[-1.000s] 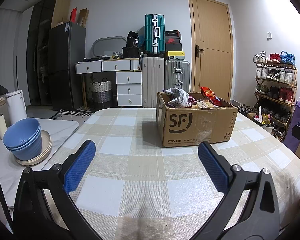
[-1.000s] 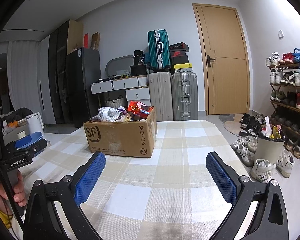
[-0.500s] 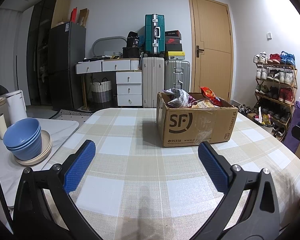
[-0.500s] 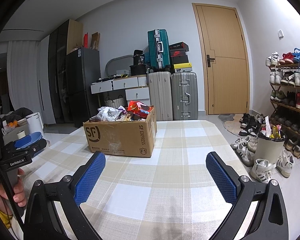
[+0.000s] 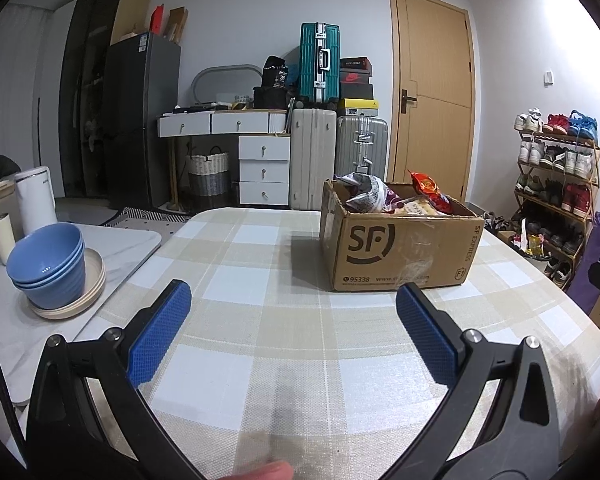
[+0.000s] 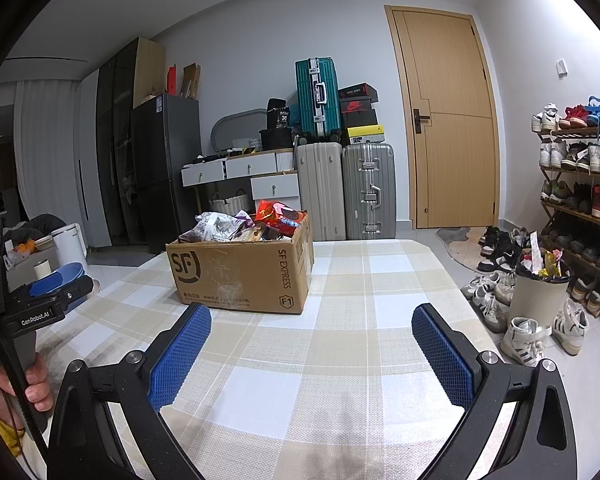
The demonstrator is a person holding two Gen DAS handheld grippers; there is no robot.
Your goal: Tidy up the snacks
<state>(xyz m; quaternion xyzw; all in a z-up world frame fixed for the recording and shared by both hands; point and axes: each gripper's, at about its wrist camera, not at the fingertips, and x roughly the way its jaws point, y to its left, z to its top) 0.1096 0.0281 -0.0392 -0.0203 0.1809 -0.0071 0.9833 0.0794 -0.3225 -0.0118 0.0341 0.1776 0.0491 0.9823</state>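
Observation:
A brown SF Express cardboard box point(image 5: 400, 248) stands on the checked tablecloth, filled with snack packets point(image 5: 384, 198), among them a red bag and a purple-and-silver bag. It also shows in the right wrist view point(image 6: 240, 270) with its snacks point(image 6: 252, 224). My left gripper point(image 5: 292, 320) is open and empty, low over the table, short of the box. My right gripper point(image 6: 312, 344) is open and empty, also short of the box. The left gripper's body shows at the left edge of the right wrist view point(image 6: 40, 304).
Stacked blue bowls point(image 5: 48, 264) on a cream plate sit on a white marble slab point(image 5: 116, 248) at the left, with a white kettle point(image 5: 36, 200). The table's right edge drops to a shoe rack point(image 6: 580, 192), a white bin point(image 6: 538, 292) and loose shoes.

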